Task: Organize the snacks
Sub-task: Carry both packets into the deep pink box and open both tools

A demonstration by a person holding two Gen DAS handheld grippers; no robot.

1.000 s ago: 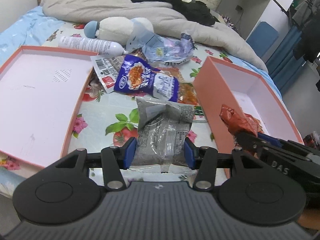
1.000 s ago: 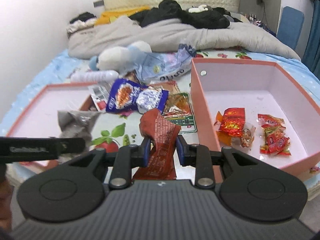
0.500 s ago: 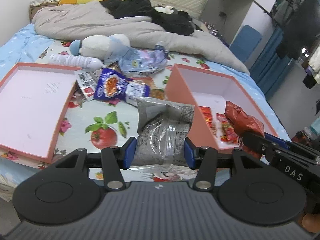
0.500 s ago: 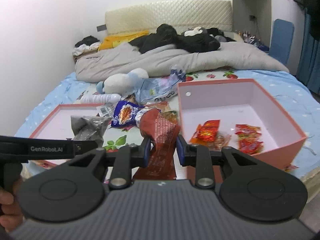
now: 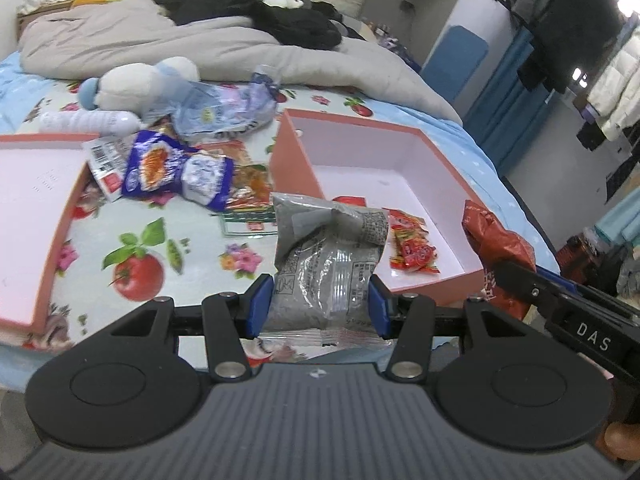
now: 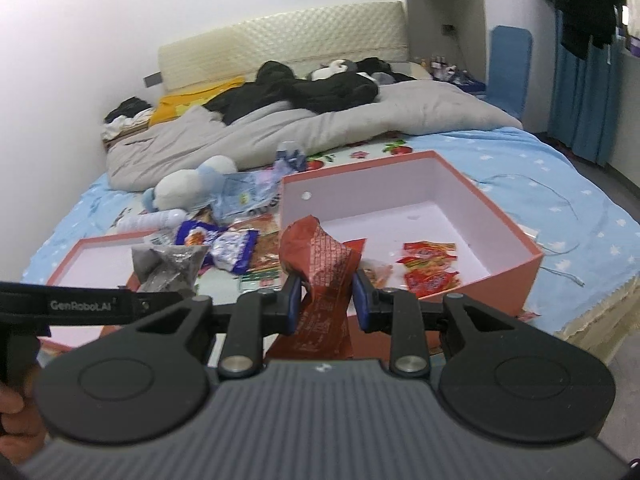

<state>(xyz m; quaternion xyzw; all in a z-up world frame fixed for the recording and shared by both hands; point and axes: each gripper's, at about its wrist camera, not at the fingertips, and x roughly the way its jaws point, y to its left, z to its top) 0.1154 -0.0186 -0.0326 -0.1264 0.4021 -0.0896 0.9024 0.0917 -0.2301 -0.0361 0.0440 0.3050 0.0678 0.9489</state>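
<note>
grey snack packet clamped in left tool, red packet clamped in right tool

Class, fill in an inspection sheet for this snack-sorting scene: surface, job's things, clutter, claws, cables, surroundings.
Surface: bed sheet printed with fruit and flowers.
Job's things: deep pink box holding a few red snack packets; shallow pink lid lying open; blue snack packet and other wrappers loose between them.
Clutter: plush toy, white bottle, grey quilt, dark clothes.
Claws: left claw shut on grey packet; right claw shut on red-brown packet.
Cables: nothing seen for certain; thin threads lie on the sheet right of the box.
Surroundings: padded headboard, blue curtain, hanging clothes.
</note>
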